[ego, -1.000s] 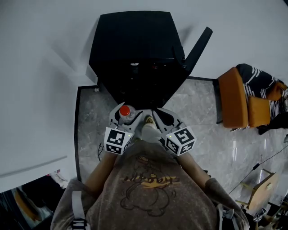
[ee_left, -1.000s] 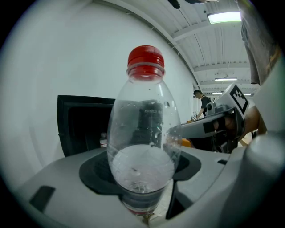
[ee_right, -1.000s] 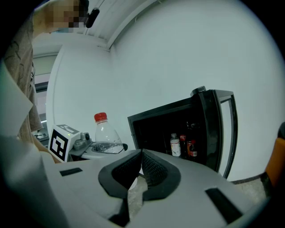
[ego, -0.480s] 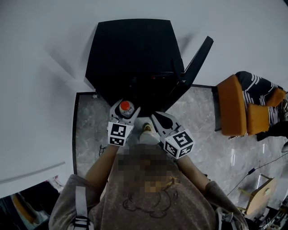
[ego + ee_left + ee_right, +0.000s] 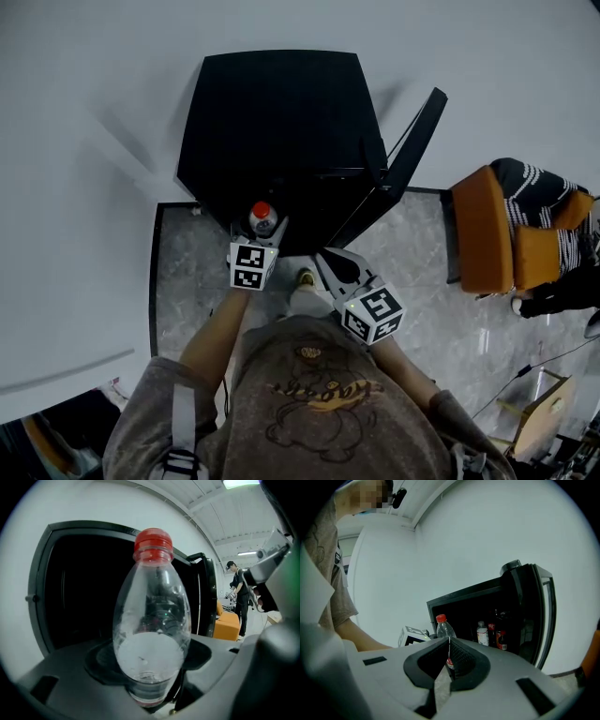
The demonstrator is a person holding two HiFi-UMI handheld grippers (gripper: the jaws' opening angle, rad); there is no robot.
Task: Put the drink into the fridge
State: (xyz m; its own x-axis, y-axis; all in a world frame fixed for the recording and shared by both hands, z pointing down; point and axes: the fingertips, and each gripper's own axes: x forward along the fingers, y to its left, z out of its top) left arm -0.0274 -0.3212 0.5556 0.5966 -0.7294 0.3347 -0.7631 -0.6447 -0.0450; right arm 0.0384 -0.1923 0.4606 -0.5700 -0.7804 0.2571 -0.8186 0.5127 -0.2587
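Left gripper (image 5: 262,234): spread wide yet loaded, pads pressing the lower body of a clear plastic drink bottle (image 5: 151,634) with a red cap (image 5: 153,543). Holds it upright, long axis vertical, cap uppermost. Sits at the mouth of the open black fridge (image 5: 281,122), dark cavity straight ahead along the jaws. Probably needs only a forward push to carry the bottle in.

Door (image 5: 412,150) swung out to the right, clear of that path. Inside, from the right gripper view, other drinks (image 5: 483,633) standing toward the right of the shelf. Looks free on the left, though too dark to be sure.

Right gripper (image 5: 449,656): jaws pressed together on nothing, hanging back close to the person's torso, farther from the fridge than the left.

Judged mid-carry: bottle apparently just short of the fridge's front frame, not yet set down. Worth keeping the cap under the upper frame on entry, and steering left of the drinks already there.
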